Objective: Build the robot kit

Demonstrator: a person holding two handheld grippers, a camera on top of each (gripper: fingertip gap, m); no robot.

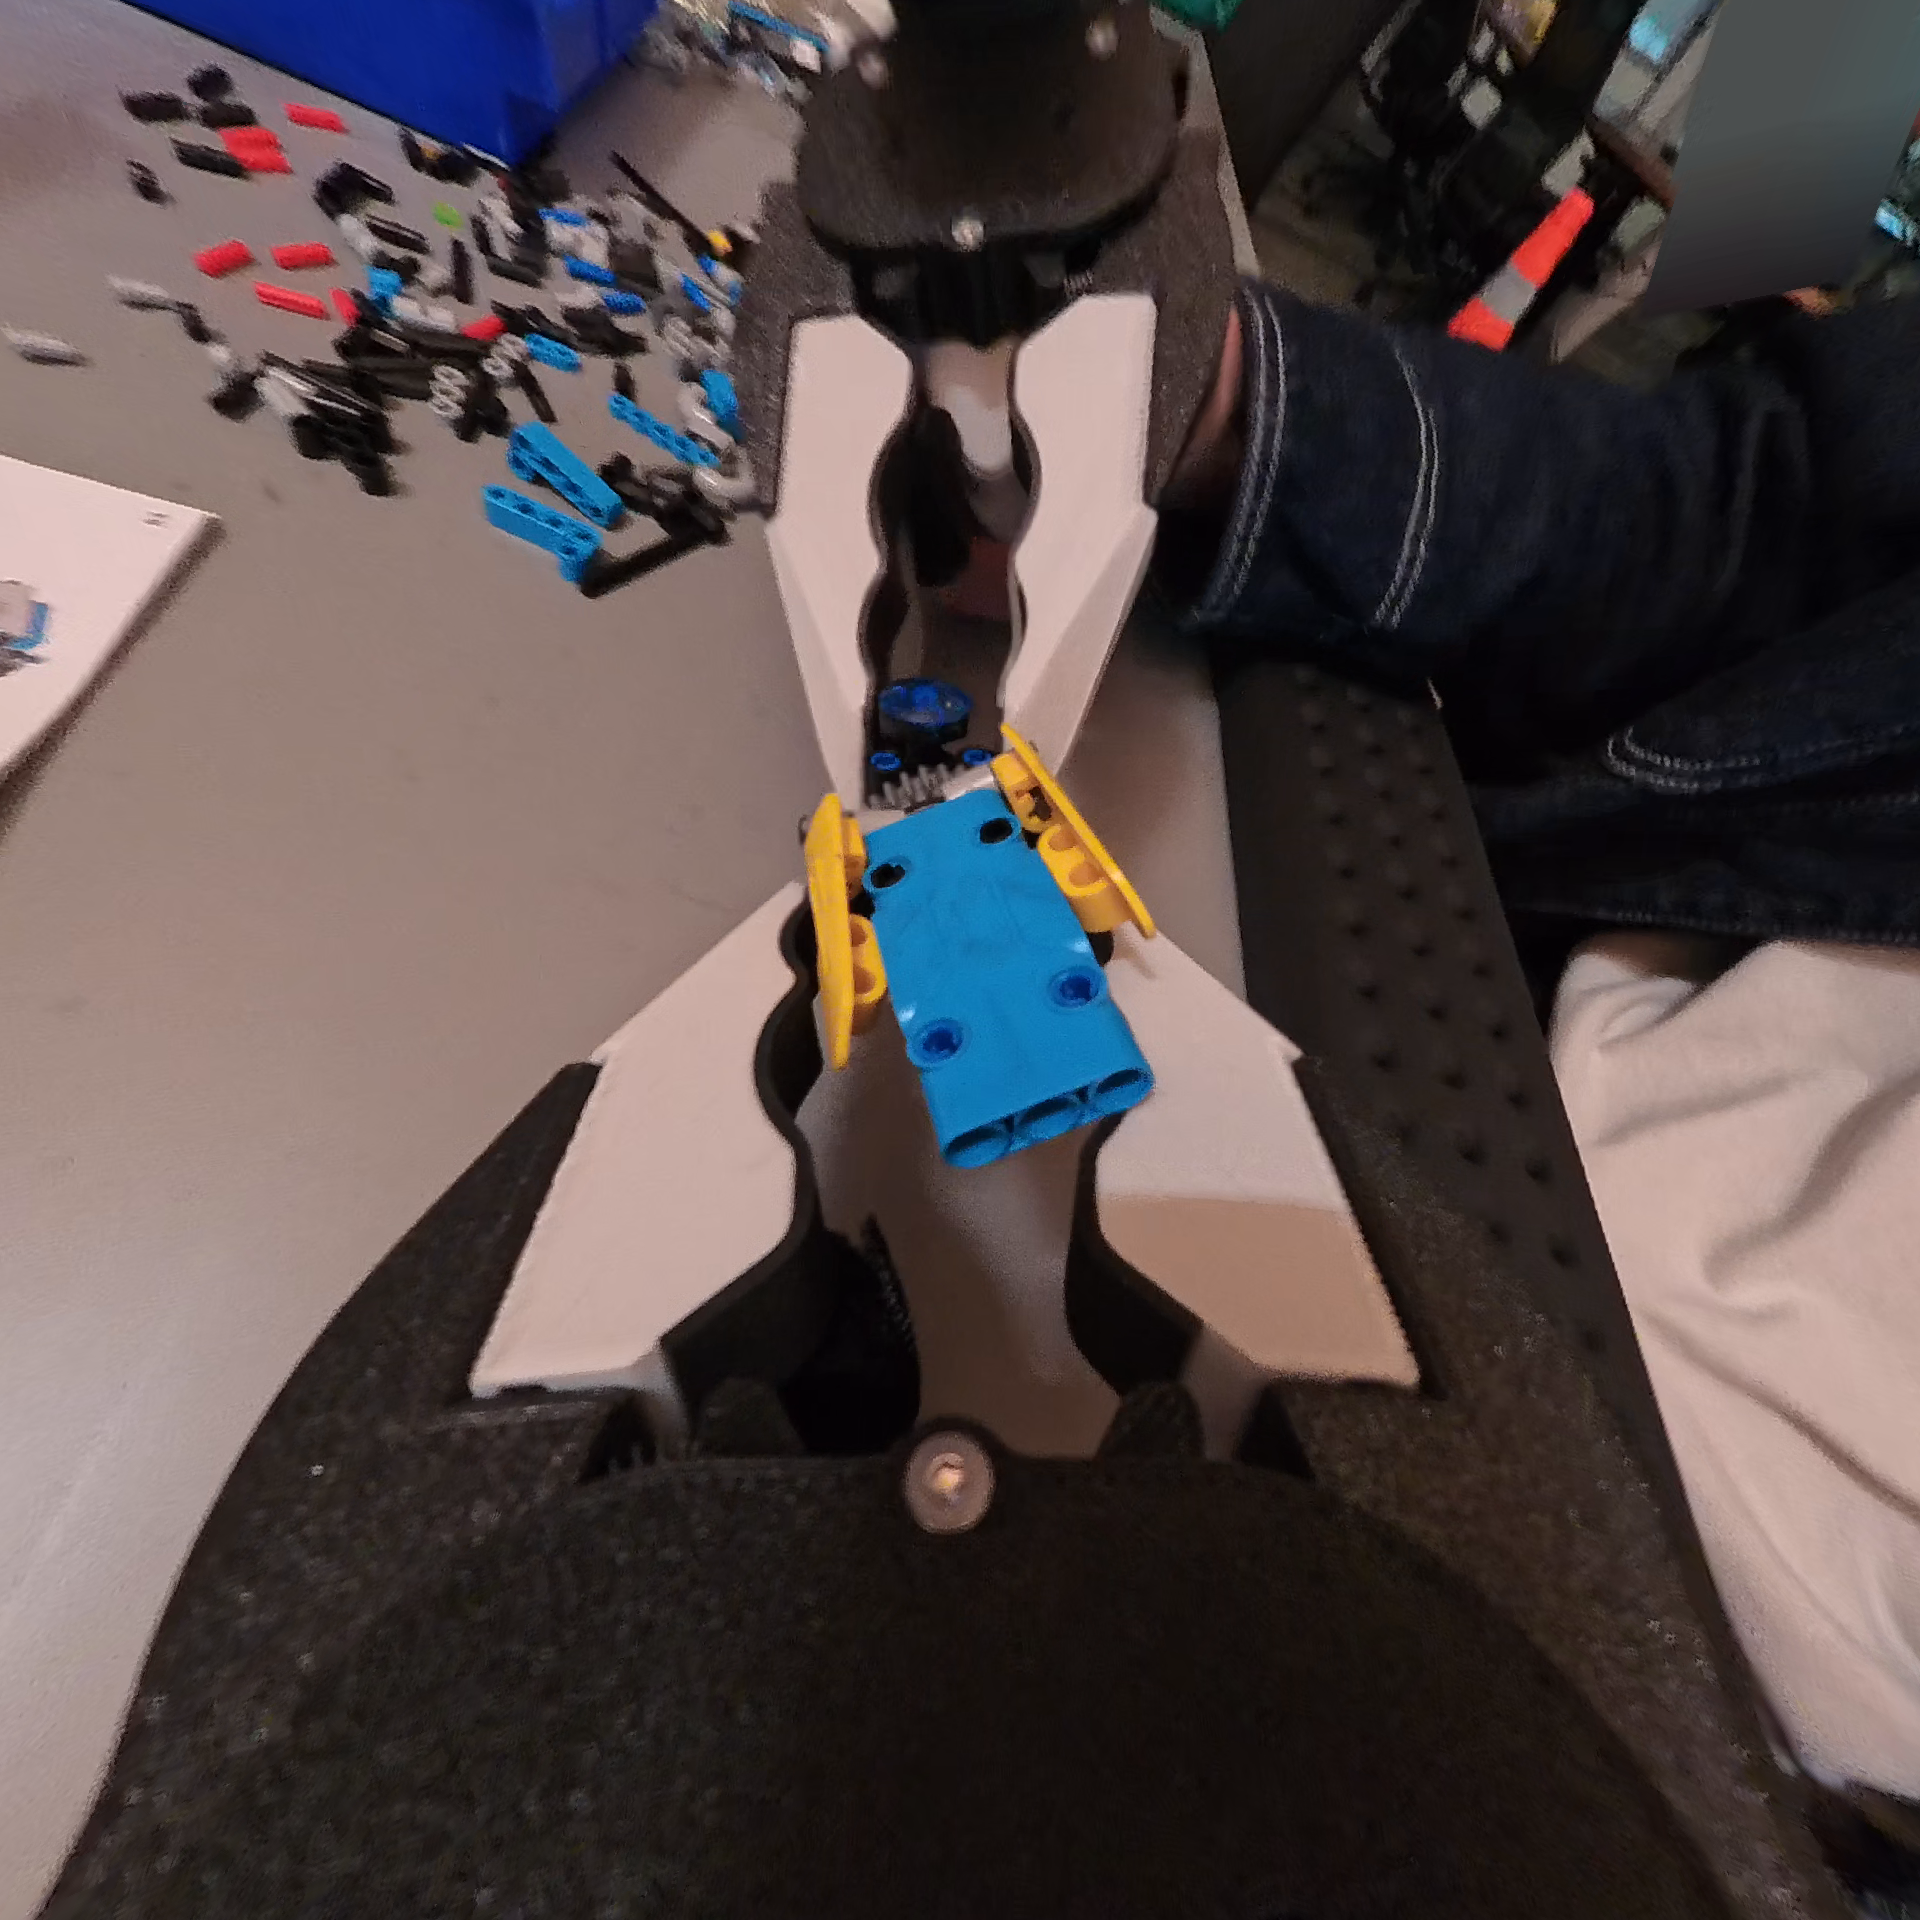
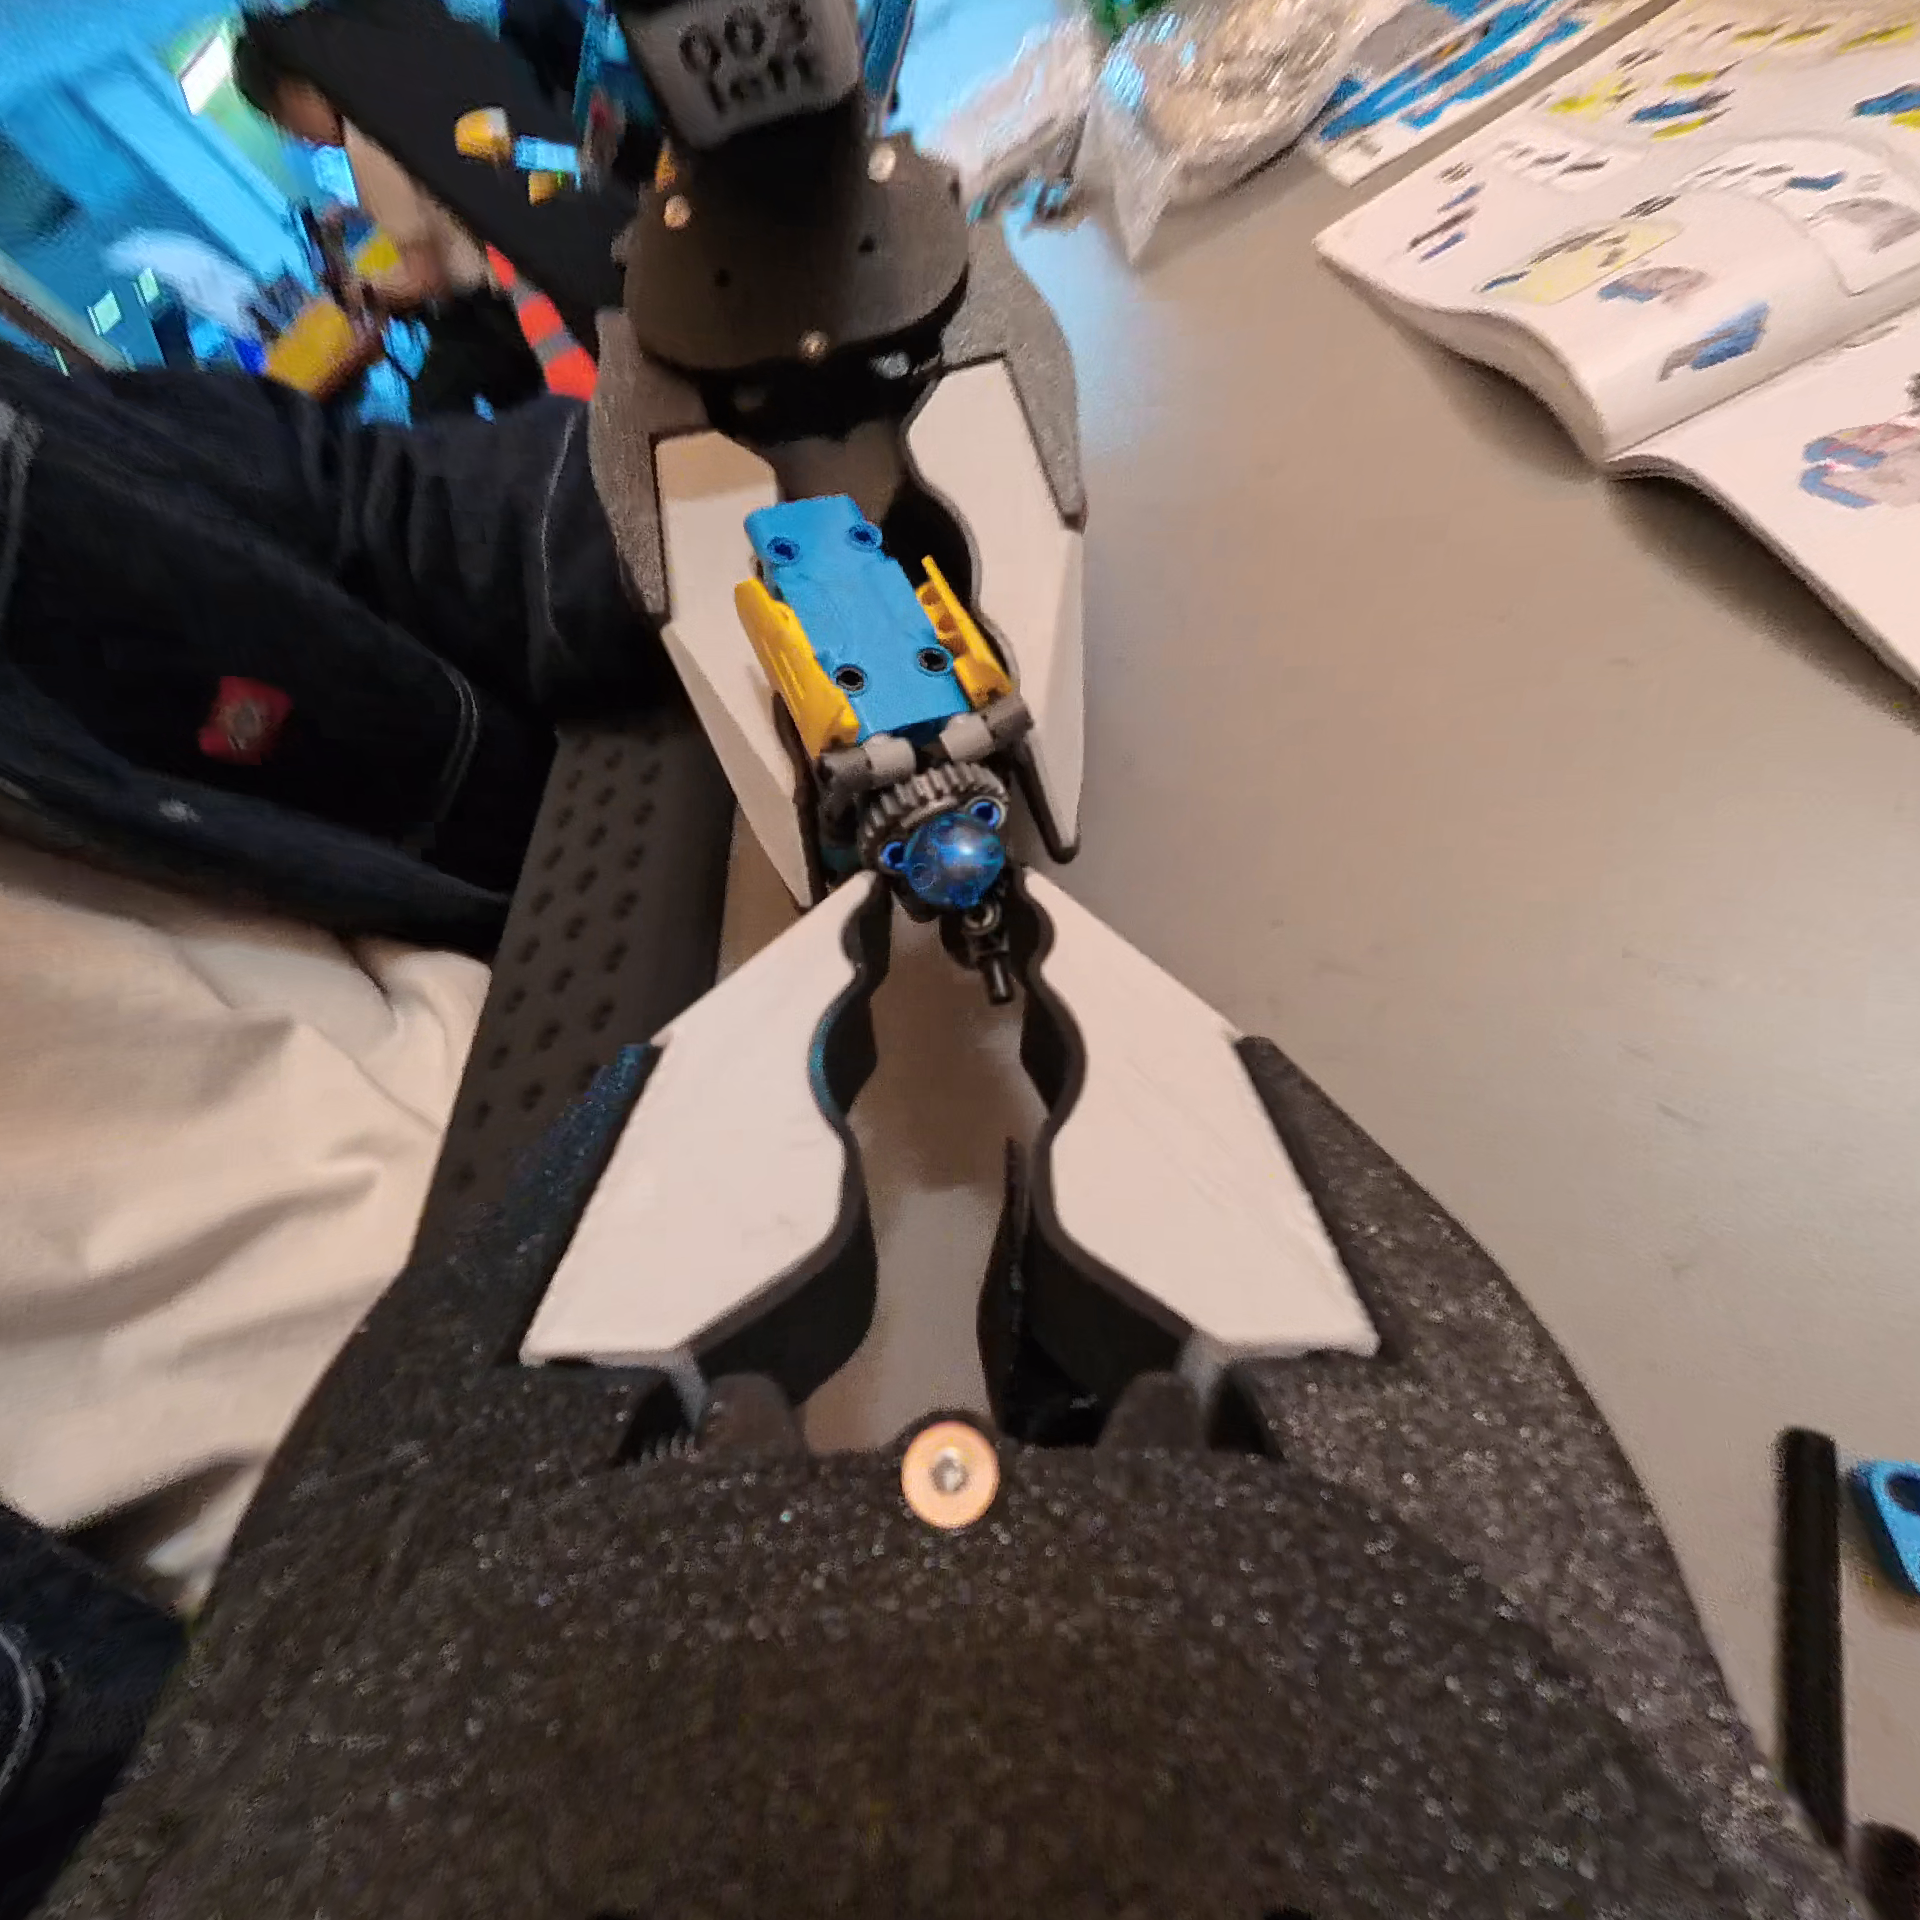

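A small brick assembly, a blue block [image 1: 997, 987] with yellow side panels [image 1: 836, 925], hangs between the two grippers, which face each other tip to tip. My left gripper [image 1: 977, 914] is shut on the block across the yellow panels. The assembly's far end has a grey gear [image 2: 914, 805] and a dark blue ball piece [image 2: 951, 854]. My right gripper [image 2: 948, 881] is closed around that end, and a black pin [image 2: 987, 951] hangs between its fingers. The right gripper [image 1: 932, 732] comes in from the top of the left wrist view. The left gripper [image 2: 935, 831] comes in from the top of the right wrist view.
Loose black, blue and red brick pieces [image 1: 468, 332] lie on the grey table [image 1: 364, 935] near a blue box [image 1: 416, 62]. Open instruction booklets [image 2: 1662, 312] and plastic bags [image 2: 1195, 94] lie beyond. A black perforated table edge [image 1: 1382, 935], a denim sleeve [image 1: 1507, 499] and light trousers [image 1: 1766, 1299] are alongside. Both grippers' tips are close together, under 4 cm apart.
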